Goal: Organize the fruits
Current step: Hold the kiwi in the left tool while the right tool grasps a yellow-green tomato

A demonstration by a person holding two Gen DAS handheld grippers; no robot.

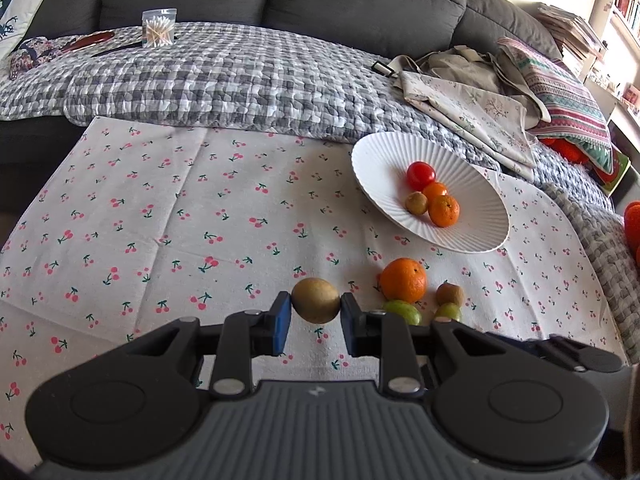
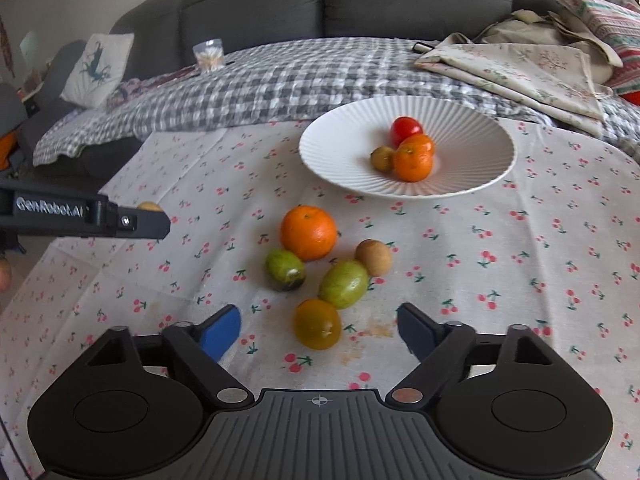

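- Fingers of the left gripper (image 1: 315, 314) closed on a small tan-brown round fruit (image 1: 315, 300), blue pads pressing its two sides at about the widest part, fruit lifted off the cherry-print cloth (image 1: 160, 216).
- Fingers of the right gripper (image 2: 320, 330) spread wide and holding nothing, hovering just short of a small orange-green fruit (image 2: 317, 324).
- Loose on the cloth: a large orange (image 2: 308, 232), two green oval fruits (image 2: 285, 269) (image 2: 344, 284) and another small brown fruit (image 2: 373, 257), clustered close together, some touching.
- Already in the white ribbed plate (image 2: 332, 148): a red tomato (image 2: 405, 129), two small oranges (image 2: 413, 164) and a brown fruit (image 2: 382, 158).
- Held fruit probably light, firm, thin-skinned and smooth; round shape likely to roll or squirt out if squeezed off-centre.
- Best hold judged across the middle, modest pressure only, to avoid bruising.
- Plate probably ceramic, its sloped bowl likely to gather fruit toward the centre; low, gentle release advisable.
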